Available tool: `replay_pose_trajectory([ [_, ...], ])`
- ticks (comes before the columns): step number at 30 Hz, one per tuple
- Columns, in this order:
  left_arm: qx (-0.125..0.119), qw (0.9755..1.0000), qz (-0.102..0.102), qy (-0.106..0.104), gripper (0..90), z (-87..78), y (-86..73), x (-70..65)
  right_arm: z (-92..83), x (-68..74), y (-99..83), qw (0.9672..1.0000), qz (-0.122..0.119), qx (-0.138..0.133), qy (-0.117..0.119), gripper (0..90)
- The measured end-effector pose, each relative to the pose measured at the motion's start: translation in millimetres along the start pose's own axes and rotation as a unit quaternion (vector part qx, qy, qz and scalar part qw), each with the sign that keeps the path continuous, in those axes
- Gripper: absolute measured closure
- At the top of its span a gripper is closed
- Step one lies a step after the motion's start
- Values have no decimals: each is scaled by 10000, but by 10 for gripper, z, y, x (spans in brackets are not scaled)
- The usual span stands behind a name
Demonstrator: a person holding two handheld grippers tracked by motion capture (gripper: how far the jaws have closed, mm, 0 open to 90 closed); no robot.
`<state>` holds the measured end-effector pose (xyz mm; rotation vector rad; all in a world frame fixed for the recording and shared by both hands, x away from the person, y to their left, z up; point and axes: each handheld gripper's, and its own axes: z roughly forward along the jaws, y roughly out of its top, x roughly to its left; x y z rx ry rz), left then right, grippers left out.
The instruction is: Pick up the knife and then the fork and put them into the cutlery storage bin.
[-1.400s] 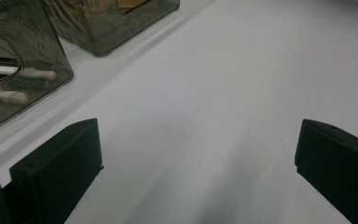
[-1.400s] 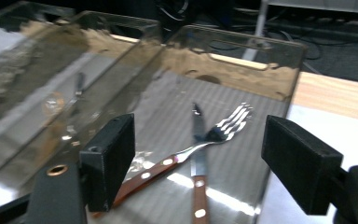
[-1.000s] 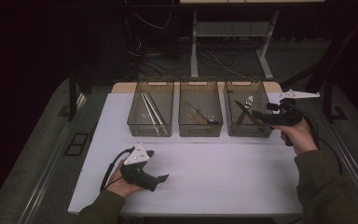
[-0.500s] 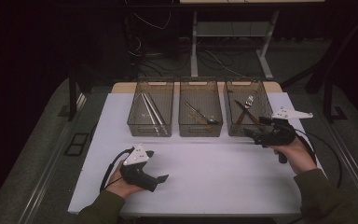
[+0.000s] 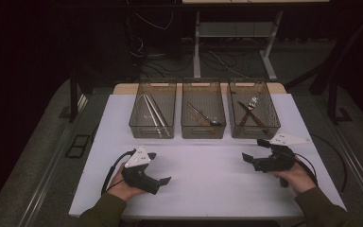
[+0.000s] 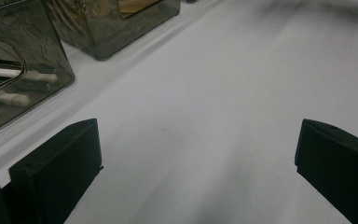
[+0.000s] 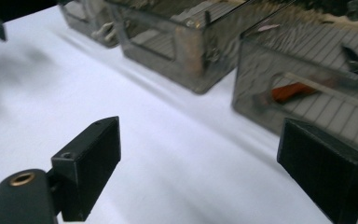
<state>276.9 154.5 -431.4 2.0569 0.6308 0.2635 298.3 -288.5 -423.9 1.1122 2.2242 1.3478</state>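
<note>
Three smoky clear bins stand in a row at the back of the white table (image 5: pixel 208 189). The left bin (image 5: pixel 152 131) holds long thin sticks, the middle bin (image 5: pixel 203 131) a spoon, the right bin (image 5: pixel 255 131) several dark-handled utensils. My left gripper (image 5: pixel 159 167) rests low at the front left, open, with nothing between its jaws (image 6: pixel 196 154). My right gripper (image 5: pixel 253 150) hovers in front of the right bin, pointing left. Its jaws have just been opening and stand wide with only bare table between them (image 7: pixel 200 158).
The nearest bin wall (image 7: pixel 307 88) is close ahead of the right gripper, with the middle bin (image 7: pixel 177 46) beyond it. A bin with pale sticks (image 6: pixel 23 70) lies left of the left gripper. Dark floor, cables and a stand's legs (image 5: pixel 231 52) surround the table.
The right gripper has come down and back from above the right bin to the table in front of it. The left gripper has stayed in place.
</note>
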Motion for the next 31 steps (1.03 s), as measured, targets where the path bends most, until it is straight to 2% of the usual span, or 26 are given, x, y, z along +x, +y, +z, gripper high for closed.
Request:
replay_pose_trajectory([
  [7, -3, 10000, -10, -23, 0, -2, 1, -3, -63, 96, -141, 10000, 43, 25, 75, 134],
  [15, -5, 10000, -10, -60, 0, -4, 3, -9, -71, 201, -274, 9995, -108, 271, 137, 134],
  [20, 1, 10000, -12, -76, 0, -1, 1, -12, -106, 251, -323, 9992, -159, 315, 177, 133],
  [31, 1, 10000, 10, -98, 0, 8, 4, -23, -108, 249, -366, 9986, -190, 474, 154, 134],
])
